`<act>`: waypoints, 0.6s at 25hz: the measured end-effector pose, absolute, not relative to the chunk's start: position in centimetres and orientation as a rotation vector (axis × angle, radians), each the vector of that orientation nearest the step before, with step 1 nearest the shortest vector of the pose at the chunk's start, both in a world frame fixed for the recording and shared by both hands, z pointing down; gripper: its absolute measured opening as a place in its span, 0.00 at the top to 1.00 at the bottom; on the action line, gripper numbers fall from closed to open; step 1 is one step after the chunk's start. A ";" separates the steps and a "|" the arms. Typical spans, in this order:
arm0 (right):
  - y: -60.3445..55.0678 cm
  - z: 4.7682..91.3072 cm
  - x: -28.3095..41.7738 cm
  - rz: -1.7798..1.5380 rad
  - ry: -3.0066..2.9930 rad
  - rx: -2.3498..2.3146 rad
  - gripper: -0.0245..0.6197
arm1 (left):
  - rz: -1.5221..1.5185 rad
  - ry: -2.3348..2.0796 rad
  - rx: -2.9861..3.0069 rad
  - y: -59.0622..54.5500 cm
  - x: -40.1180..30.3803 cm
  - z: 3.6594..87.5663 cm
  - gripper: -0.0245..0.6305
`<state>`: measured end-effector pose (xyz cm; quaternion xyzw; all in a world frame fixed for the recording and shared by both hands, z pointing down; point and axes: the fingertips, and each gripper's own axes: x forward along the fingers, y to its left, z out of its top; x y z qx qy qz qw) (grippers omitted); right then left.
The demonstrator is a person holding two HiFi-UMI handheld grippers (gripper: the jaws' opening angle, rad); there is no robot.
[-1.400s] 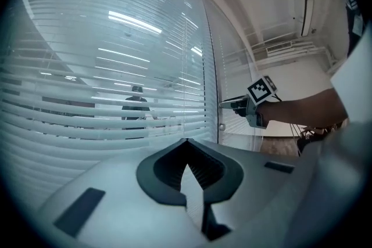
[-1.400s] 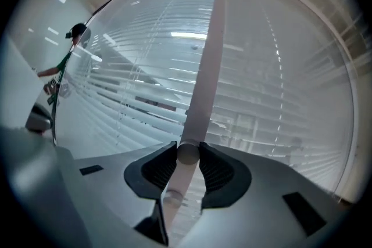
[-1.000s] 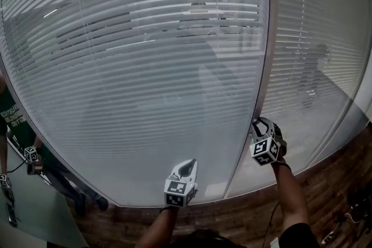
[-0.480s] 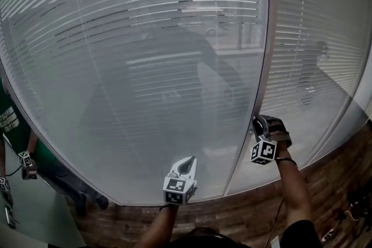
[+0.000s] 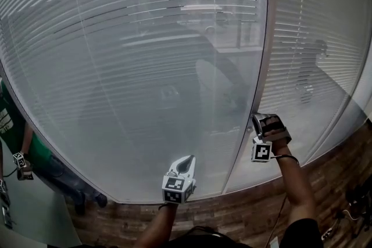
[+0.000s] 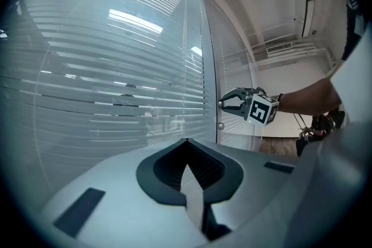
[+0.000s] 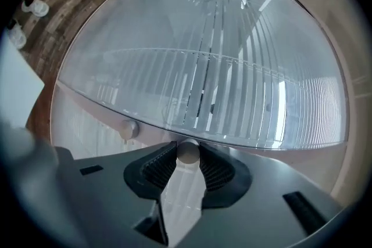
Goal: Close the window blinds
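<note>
Horizontal white blinds (image 5: 145, 55) hang behind a large glass pane, their slats partly tilted with a few dark gaps. A metal post (image 5: 263, 55) divides this pane from a second blind panel (image 5: 308, 38). My right gripper (image 5: 256, 119) is at the post, shut on a small round metal knob (image 7: 187, 150) that sits between its ribbed pads. From the left gripper view the right gripper (image 6: 224, 103) shows side-on against the post. My left gripper (image 5: 185, 162) hovers lower, in front of the glass, jaws together with nothing in them.
A second small knob (image 7: 128, 129) sits on the post just beside the gripped one. Wooden floor (image 5: 250, 215) runs below the glass. A person in a green shirt (image 5: 10, 119) stands at the far left.
My right gripper has twisted on the knob, its marker cube swinging down and round. The slats have changed tilt and the light gaps have shifted. The left gripper has barely moved.
</note>
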<state>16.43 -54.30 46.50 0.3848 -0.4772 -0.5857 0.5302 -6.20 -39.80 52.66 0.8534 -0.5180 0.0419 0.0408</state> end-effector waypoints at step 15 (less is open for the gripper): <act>-53.4 47.0 16.1 -1.479 -1.103 0.906 0.76 | 0.145 -1.647 2.593 -39.7 -7.7 51.7 0.97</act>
